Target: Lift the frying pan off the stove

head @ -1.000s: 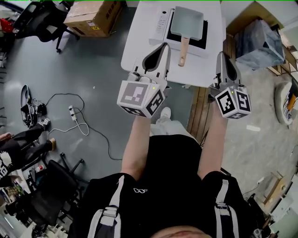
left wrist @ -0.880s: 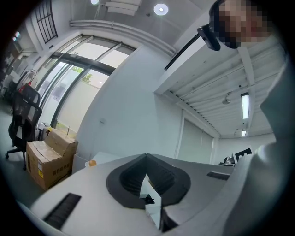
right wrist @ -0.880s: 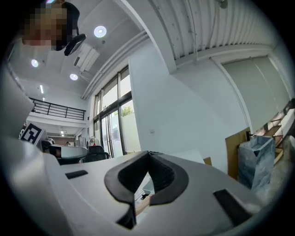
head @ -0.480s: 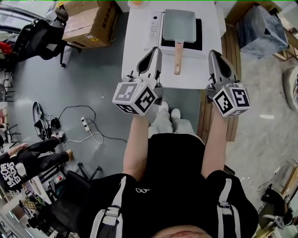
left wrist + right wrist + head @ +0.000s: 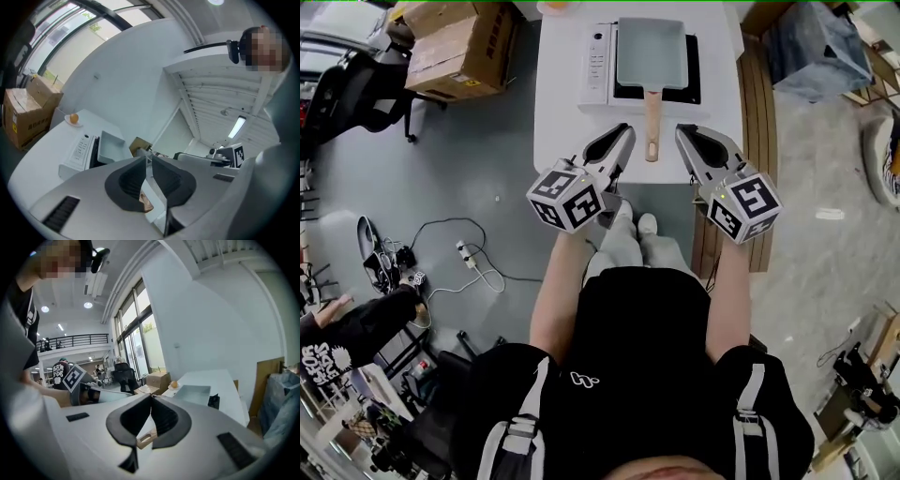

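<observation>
My head view is bright, even and sharp, with only soft shadows on the floor [image 5: 487,169]. Both gripper views bulge and blacken at the corners. The ceiling light strip [image 5: 238,126] and windows [image 5: 140,341] glare white, and my left gripper [image 5: 148,159], close to the lens, looks slightly soft.

Bare top of the white table [image 5: 562,131] lay open on both sides of the pale wooden handle [image 5: 652,122] of the grey rectangular frying pan [image 5: 651,52]. The white stove with a black top [image 5: 598,61] blocked the far side. The table's near edge gave open approach.
</observation>
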Demonstrator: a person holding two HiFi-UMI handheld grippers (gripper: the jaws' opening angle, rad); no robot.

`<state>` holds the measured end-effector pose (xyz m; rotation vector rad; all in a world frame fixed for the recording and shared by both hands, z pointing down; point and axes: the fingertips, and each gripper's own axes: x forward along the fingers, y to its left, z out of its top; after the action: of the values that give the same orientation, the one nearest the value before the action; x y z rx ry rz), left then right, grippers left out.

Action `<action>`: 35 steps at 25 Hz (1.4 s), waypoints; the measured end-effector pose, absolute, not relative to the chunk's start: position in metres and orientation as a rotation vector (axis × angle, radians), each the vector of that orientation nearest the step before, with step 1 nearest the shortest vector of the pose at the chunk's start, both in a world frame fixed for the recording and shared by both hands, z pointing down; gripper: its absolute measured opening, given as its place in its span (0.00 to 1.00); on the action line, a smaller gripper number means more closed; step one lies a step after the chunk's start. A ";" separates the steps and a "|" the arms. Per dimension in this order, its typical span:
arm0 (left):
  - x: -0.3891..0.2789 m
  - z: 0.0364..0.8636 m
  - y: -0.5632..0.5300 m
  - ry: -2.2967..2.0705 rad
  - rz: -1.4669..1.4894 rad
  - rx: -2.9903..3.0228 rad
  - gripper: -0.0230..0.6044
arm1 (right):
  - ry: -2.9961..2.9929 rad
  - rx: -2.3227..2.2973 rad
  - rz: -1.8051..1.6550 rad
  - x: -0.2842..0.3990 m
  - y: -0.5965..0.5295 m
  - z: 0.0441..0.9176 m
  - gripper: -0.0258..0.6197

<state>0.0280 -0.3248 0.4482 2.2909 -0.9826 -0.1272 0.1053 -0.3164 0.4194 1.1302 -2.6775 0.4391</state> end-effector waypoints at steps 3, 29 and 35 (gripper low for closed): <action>0.032 0.464 -0.321 -0.851 -0.158 2.230 0.26 | -2.687 1.074 0.548 0.098 -0.319 0.431 0.04; 0.078 0.544 -0.309 -0.376 0.037 2.084 0.41 | -2.638 0.756 1.545 0.091 -0.347 0.532 0.46; 0.086 0.552 -0.310 -0.348 0.029 2.045 0.40 | -2.610 0.677 1.656 0.074 -0.350 0.541 0.43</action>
<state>0.0863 -0.3105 0.5524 2.0453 -0.3481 0.0285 0.0744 -0.3496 0.5415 0.6766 -2.6097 1.6562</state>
